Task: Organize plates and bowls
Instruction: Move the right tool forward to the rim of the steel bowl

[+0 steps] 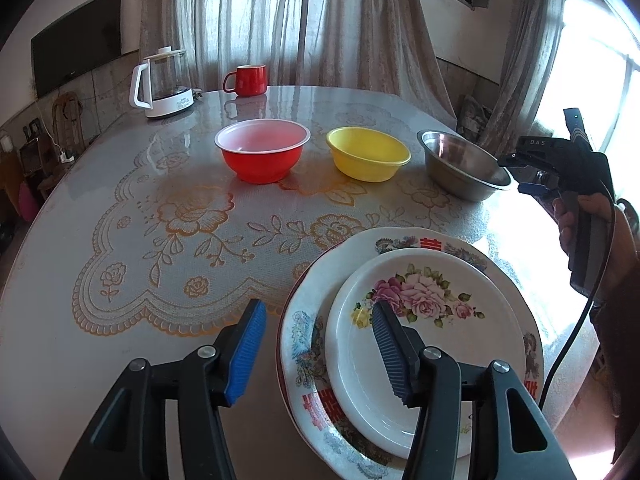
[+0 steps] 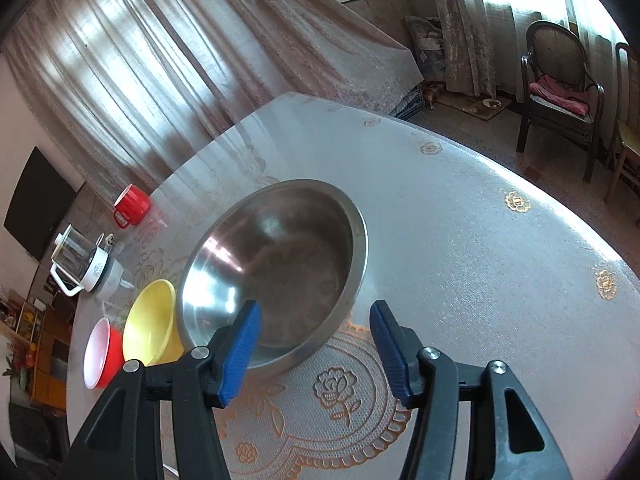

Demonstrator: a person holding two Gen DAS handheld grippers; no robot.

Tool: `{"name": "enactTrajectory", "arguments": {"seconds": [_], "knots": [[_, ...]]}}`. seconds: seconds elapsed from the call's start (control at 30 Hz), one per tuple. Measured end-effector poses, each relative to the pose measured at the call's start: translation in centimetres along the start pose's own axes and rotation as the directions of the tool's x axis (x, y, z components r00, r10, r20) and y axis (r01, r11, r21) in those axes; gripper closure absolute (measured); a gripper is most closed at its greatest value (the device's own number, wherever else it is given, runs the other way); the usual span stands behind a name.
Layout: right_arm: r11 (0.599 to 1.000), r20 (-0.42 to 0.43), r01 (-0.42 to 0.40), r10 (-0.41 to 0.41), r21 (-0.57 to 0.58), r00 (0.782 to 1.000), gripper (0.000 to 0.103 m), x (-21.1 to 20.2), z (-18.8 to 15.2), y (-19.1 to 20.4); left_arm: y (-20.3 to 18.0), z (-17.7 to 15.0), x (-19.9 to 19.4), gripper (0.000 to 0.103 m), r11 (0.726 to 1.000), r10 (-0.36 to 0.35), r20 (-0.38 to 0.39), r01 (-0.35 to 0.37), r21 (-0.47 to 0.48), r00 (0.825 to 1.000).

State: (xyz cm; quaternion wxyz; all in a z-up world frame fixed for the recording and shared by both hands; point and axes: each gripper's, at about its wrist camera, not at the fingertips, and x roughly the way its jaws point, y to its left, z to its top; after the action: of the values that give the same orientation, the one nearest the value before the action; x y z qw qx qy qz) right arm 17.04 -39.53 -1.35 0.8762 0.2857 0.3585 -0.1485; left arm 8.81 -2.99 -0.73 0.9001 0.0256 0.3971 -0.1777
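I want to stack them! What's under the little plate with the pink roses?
The rose plate sits on a bigger patterned plate. Only that plate's rim shows; its middle is covered.

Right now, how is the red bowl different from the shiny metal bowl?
The red bowl is red outside with a white rim and a pale inside; the metal bowl is silvery grey all over and mirrors the light. The red bowl sits at the left end of the row, the metal bowl at the right end, with the yellow bowl between them. The right hand-held gripper is open at the metal bowl's rim; nothing is near the red bowl. Both stand upright and empty.
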Motion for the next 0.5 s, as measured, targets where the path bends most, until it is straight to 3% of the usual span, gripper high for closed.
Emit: {"name": "enactTrajectory", "arguments": {"seconds": [0.17,0.5], "knots": [[1.000,-0.016,0.018,-0.018,-0.024,1.000,0.040,1.1,0.9,0.8,0.0,0.2,0.4,0.047,1.000,0.002,-0.013,-0.002,-0.004,1.000],[0.997,-0.077,0.071,-0.073,-0.036,0.994,0.040,3.4,1.6,0.2,-0.8,1.3,0.7,0.047,0.999,-0.025,-0.017,0.026,0.035,1.000]]}}
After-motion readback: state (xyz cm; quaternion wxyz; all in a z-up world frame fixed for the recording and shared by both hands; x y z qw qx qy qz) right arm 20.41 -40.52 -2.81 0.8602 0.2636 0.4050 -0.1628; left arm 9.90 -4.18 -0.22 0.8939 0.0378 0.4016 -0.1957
